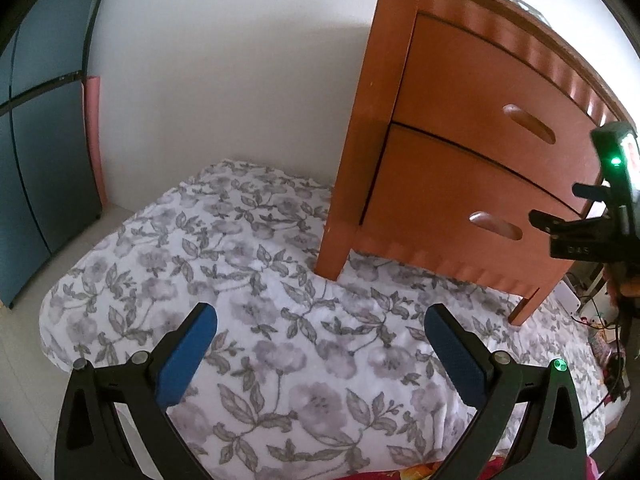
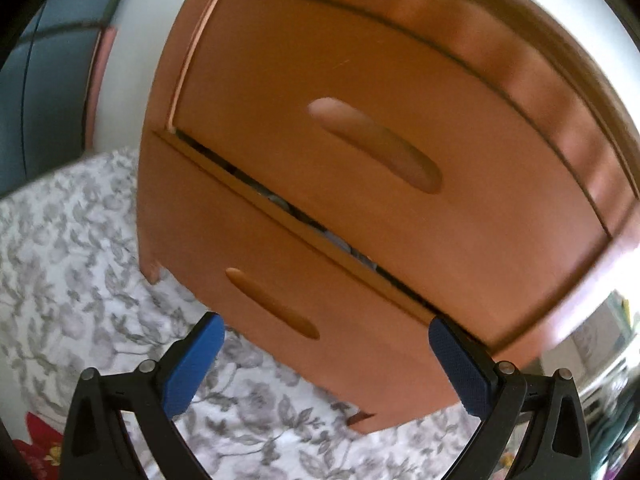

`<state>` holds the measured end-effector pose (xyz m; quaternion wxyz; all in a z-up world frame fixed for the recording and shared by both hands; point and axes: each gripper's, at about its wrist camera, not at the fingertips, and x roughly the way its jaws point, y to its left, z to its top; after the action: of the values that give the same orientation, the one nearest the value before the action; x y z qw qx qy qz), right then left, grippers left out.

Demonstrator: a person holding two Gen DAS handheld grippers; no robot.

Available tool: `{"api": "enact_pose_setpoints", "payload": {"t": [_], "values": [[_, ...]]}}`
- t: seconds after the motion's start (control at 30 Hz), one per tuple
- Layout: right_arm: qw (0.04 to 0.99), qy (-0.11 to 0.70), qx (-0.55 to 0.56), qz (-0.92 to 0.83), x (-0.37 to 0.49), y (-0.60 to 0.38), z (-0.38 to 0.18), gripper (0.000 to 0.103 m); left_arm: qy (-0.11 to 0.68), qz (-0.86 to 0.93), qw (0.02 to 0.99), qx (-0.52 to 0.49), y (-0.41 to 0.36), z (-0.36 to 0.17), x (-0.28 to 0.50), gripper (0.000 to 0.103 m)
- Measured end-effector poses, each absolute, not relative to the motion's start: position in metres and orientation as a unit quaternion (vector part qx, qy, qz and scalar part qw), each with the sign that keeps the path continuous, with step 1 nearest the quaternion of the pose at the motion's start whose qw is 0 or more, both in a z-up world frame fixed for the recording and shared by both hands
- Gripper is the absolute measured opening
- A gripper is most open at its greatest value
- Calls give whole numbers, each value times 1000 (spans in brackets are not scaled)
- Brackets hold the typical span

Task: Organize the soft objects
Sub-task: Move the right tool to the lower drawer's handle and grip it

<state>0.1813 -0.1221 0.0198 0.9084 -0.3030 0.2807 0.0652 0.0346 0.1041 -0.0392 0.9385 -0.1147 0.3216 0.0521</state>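
Observation:
A wooden nightstand (image 1: 460, 140) with two drawers stands on a mattress covered by a grey floral sheet (image 1: 240, 280). In the right wrist view its lower drawer (image 2: 300, 312) sits a crack out from the front. Grey-blue soft items (image 2: 340, 245) show in the gap above it. My right gripper (image 2: 326, 324) is open and empty, right in front of that drawer, near its slot handle (image 2: 272, 304). My left gripper (image 1: 320, 314) hangs open and empty over the sheet, left of the nightstand's front leg. At the right edge of the left wrist view is my right gripper (image 1: 560, 204).
A white wall (image 1: 240, 80) rises behind the mattress, with a blue wardrobe (image 1: 36, 160) at the far left. Red flowered fabric (image 2: 36, 452) lies at the near edge of the sheet. Cables and clutter (image 1: 600, 332) sit on the floor to the right.

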Motion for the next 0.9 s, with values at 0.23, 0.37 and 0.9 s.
{"api": "enact_pose_setpoints", "payload": {"t": [0.23,0.37,0.9], "values": [[877,284,-384,57,214,-108,0,103,338,52,930,-135,115,-49,39,103],[870,286,-397,54,227,-107,-5,103,346,53,926,-141,116,-54,41,103],[861,277,-426,-14,240,-101,-37,98,365,42,916,-161,120,-67,45,103]]}}
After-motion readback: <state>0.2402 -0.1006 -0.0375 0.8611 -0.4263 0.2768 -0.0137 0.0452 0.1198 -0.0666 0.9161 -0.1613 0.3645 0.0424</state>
